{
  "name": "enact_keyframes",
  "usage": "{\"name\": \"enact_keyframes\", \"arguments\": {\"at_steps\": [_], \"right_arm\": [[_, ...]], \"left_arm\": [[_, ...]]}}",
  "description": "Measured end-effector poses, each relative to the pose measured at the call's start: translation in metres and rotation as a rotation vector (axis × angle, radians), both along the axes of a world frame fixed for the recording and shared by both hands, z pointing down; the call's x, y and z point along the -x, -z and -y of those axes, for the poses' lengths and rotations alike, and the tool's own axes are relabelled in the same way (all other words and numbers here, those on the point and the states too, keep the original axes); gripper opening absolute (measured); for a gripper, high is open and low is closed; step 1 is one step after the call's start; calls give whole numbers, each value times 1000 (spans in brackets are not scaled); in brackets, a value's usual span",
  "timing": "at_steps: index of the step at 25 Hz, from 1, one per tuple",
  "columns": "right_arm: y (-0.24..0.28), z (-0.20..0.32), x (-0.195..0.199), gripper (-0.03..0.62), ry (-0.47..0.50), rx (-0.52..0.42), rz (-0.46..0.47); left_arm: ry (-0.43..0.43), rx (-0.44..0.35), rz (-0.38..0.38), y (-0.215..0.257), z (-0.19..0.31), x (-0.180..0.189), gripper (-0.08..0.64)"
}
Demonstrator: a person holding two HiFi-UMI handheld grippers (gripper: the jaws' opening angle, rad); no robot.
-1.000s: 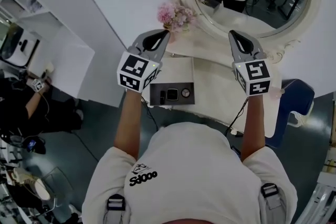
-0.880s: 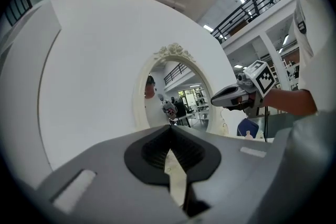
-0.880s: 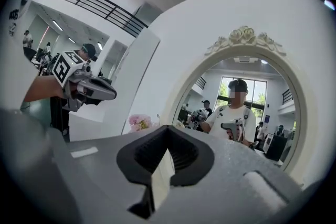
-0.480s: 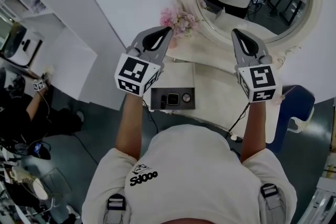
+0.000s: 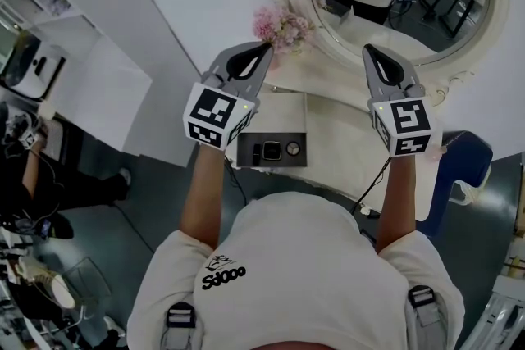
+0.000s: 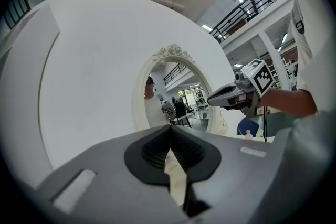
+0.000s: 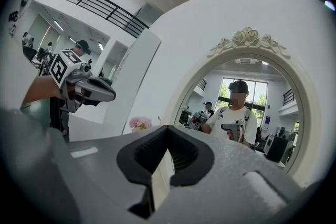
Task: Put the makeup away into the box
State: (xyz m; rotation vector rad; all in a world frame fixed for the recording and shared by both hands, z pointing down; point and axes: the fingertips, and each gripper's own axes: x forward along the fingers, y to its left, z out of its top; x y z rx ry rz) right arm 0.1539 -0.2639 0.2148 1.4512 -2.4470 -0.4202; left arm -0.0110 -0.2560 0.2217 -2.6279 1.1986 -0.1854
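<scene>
Two tools are held level over a white counter (image 5: pixel 340 145): the left gripper (image 5: pixel 264 50) and the right gripper (image 5: pixel 367 52). Both have their fingers pressed together and hold nothing. Between and below them, a dark tray (image 5: pixel 245 152) carries small items (image 5: pixel 271 150), likely the makeup but too small to identify. They look light, rigid and slick-cased, so a pinch across the narrow sides would probably hold best. Neither gripper touches them.

Black print (image 5: pixel 223 279) on white shirt (image 5: pixel 312 258) back — reads roughly "Sdooo" — small emblem above.
</scene>
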Motion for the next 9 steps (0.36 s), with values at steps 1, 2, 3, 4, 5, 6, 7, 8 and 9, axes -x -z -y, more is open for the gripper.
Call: {"name": "enact_keyframes", "arguments": {"at_steps": [1, 2, 3, 4, 5, 6, 7, 8, 9], "right_arm": [[0, 0, 1, 2, 1, 1, -1], [-1, 0, 1, 2, 2, 3, -1], [-1, 0, 2, 2, 2, 4, -1], [-2, 0, 2, 2, 2, 6, -1], [-2, 0, 2, 2, 3, 8, -1], [-3, 0, 3, 2, 4, 10, -1], [-4, 1, 4, 2, 4, 11, -1], [-4, 1, 4, 2, 5, 13, -2], [-5, 1, 5, 2, 6, 15, -2]], "left_arm": [[-1, 1, 0, 0, 0, 0, 18], [-2, 1, 0, -1, -1, 0, 18], [-4, 2, 0, -1, -2, 0, 18], [-5, 3, 0, -1, -2, -1, 18], [-6, 4, 0, -2, -2, -1, 18], [-6, 5, 0, -2, -2, -1, 18], [-7, 6, 0, -2, -2, -1, 18], [-9, 6, 1, -3, -2, 0, 18], [-10, 7, 1, -3, -1, 0, 18]]}}
